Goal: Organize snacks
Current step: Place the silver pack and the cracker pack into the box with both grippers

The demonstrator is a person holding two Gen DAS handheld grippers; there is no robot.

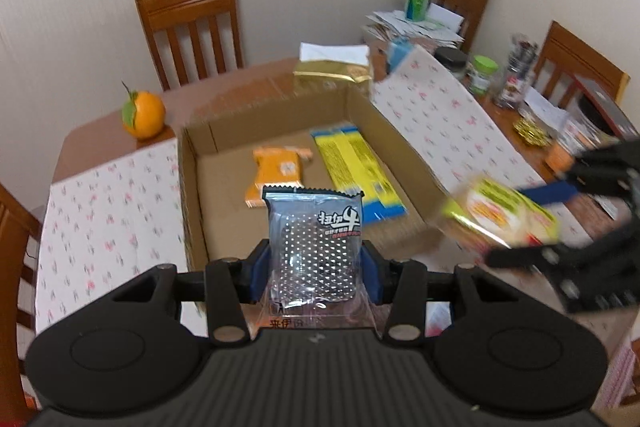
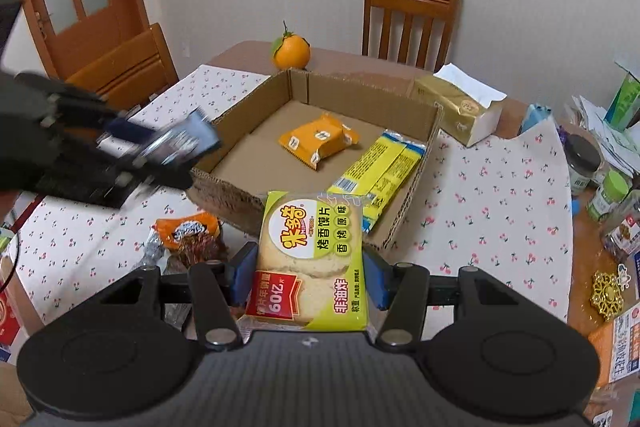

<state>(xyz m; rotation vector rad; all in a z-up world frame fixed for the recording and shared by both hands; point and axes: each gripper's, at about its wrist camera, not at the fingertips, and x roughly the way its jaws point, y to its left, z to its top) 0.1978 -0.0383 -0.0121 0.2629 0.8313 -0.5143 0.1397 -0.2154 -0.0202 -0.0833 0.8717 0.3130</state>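
Cardboard box is waiting just ahead while you are pinching a blue-grey packet in your left gripper and a green-yellow packet in your right gripper. Both slick wrappers are risking slipping, and your grippers are crowding each other.

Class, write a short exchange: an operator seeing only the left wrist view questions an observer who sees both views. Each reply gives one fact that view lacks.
Operator: Anything lying outside the box?
Observer: Yes, an orange-brown packet lies on the cloth, before the box's near wall.
Operator: How does the right gripper hold?
Observer: Its pads press both side edges of the green packet.
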